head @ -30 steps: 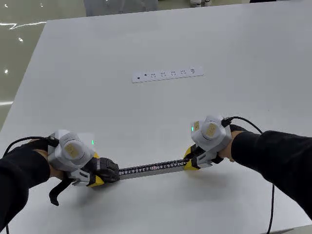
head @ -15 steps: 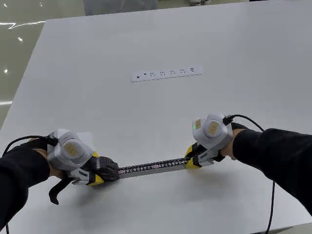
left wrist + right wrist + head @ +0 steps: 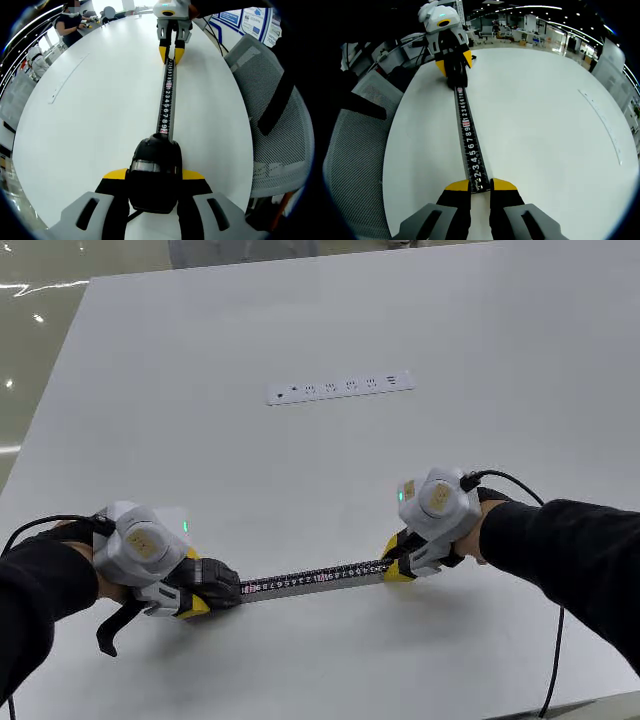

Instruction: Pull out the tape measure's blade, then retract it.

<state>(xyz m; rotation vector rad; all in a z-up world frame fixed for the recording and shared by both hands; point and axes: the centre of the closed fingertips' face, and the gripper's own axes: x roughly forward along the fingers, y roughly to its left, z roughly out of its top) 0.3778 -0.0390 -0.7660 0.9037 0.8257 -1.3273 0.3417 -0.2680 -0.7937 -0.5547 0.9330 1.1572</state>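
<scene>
The left gripper (image 3: 196, 583) is clamped around the black tape measure (image 3: 155, 167), which rests on the white table (image 3: 300, 470) near the person's edge, while the right gripper (image 3: 393, 562), jaws nearly together, pinches the tip of the blade (image 3: 315, 581), drawn straight along the tabletop between them.

One tape measure (image 3: 226, 585), one power strip (image 3: 340, 388), two tools: left tool (image 3: 204, 583), right tool (image 3: 391, 561)
</scene>
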